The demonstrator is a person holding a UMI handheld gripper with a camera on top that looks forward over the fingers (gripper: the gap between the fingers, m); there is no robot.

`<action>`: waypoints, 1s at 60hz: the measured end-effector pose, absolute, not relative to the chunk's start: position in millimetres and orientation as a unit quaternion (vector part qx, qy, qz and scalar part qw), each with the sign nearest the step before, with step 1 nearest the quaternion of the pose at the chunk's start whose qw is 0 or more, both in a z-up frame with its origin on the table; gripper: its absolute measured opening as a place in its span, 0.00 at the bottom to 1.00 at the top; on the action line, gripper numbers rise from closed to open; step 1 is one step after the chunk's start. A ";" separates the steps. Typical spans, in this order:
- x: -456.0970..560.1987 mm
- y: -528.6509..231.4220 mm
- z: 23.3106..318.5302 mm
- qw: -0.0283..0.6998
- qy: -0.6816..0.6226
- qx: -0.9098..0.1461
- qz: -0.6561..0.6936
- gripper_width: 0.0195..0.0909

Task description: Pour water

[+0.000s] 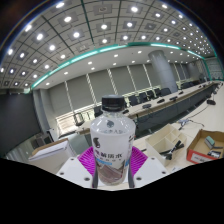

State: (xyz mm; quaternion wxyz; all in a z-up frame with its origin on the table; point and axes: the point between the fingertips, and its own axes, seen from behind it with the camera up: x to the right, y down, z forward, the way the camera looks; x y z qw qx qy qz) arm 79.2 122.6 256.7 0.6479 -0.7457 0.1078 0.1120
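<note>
My gripper (111, 172) is clamped on the water bottle (111, 140): both purple pads (140, 163) press its labelled lower body, at centre-bottom of the frame. Bottle upright, white cap (112, 102) on, clear water visible. No receiving cup in view. A small box (208, 147) sits at lower right on the pale table (185, 130); conference desks and chairs (150, 97) run across mid-right. Judgement: keep squeeze moderate since thin plastic deforms, hold it vertical, uncap before tilting.
</note>
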 end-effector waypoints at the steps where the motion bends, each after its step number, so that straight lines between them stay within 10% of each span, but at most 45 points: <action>1: 87.6 122.2 252.1 0.648 0.099 -0.750 0.095 0.30; 23: 150.2 112.8 89.2 0.568 0.002 -0.822 -0.042 0.30; 37: 158.3 109.3 52.5 0.567 0.018 -0.823 -0.029 0.32; 51: 160.5 104.4 49.6 0.562 0.026 -0.826 -0.030 0.57; 57: 162.4 94.0 55.4 0.547 0.028 -0.836 -0.039 0.94; 60: 161.1 87.1 63.6 0.546 0.032 -0.836 -0.039 0.90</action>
